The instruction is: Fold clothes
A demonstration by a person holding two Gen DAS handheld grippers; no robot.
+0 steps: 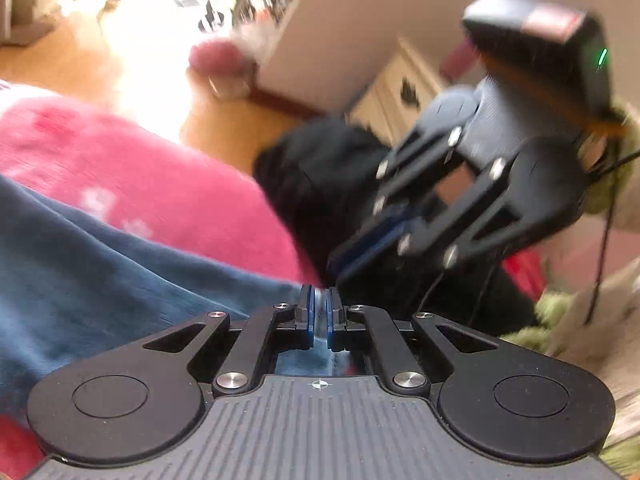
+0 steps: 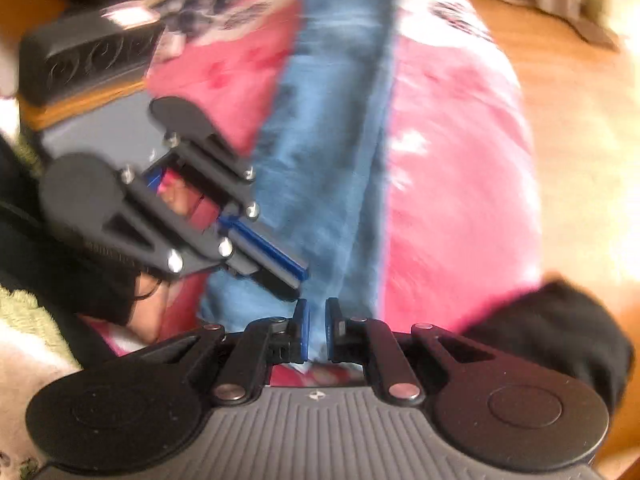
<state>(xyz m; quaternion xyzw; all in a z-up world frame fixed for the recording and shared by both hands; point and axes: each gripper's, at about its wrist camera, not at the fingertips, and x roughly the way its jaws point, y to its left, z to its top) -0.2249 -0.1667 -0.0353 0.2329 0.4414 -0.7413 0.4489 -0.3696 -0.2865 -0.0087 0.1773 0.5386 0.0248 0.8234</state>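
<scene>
Over a pink fleece blanket (image 2: 460, 200) on a bed beside a sunlit wooden floor (image 2: 572, 128), one blue garment (image 2: 332, 140) stretches lengthwise, and my two grippers, left gripper (image 1: 319, 312) and right gripper (image 2: 317, 328), each pinch its near edge, nearly closed.

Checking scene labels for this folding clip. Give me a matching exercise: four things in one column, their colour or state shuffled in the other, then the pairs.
Things:
1. jeans
2. blanket
3. floor
4. dresser

Descriptions:
a. pink, lying under the jeans
b. cream, with a dark handle
c. blue, pinched by the left gripper and the right gripper
d. wood-brown, sunlit

Pairs: 1-c, 2-a, 3-d, 4-b
</scene>
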